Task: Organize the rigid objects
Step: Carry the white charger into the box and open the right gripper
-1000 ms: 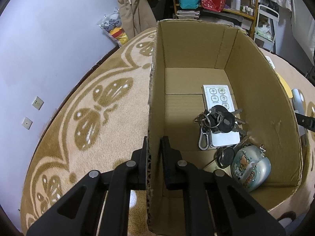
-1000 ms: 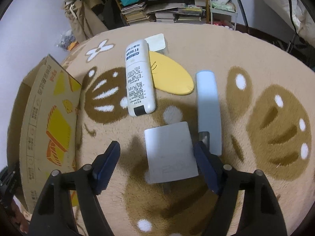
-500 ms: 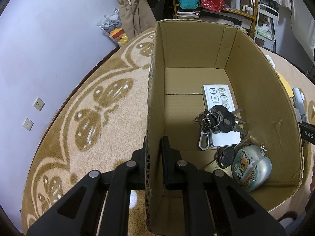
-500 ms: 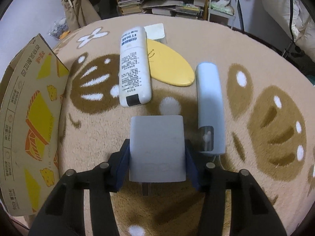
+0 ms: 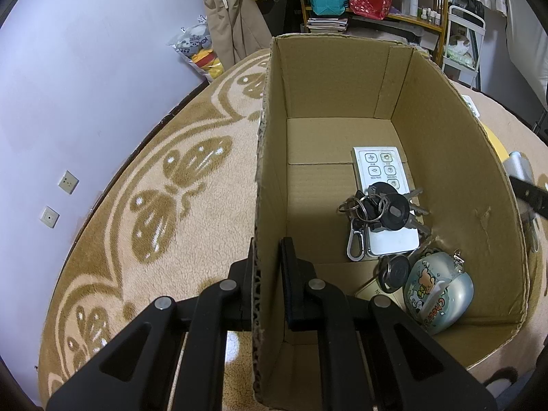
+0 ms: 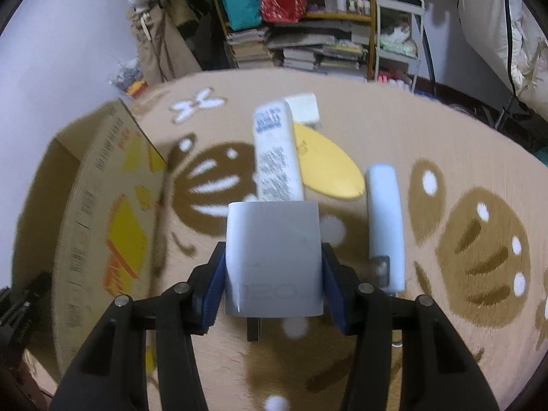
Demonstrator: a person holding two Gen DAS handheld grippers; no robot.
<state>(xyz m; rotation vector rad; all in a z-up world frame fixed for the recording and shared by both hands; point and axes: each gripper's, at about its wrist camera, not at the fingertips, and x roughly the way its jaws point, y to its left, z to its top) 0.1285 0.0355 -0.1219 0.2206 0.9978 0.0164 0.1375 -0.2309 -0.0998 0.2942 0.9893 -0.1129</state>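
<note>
A lived-in room of a home. A tan patterned carpet (image 5: 178, 212) covers the floor beside a pale wall (image 5: 85, 68). At the far side, a wooden shelf (image 6: 342, 17) holds bottles, storage bags and stacked books (image 6: 308, 51). A bag of plush toys (image 5: 198, 48) leans nearby.

box (image 5: 376, 78): left of the loose items
in box: remote (image 5: 383, 202), keys (image 5: 380, 209) on it
rug (image 6: 428, 109): bottle (image 6: 277, 157), case (image 6: 383, 219) to its right
</note>
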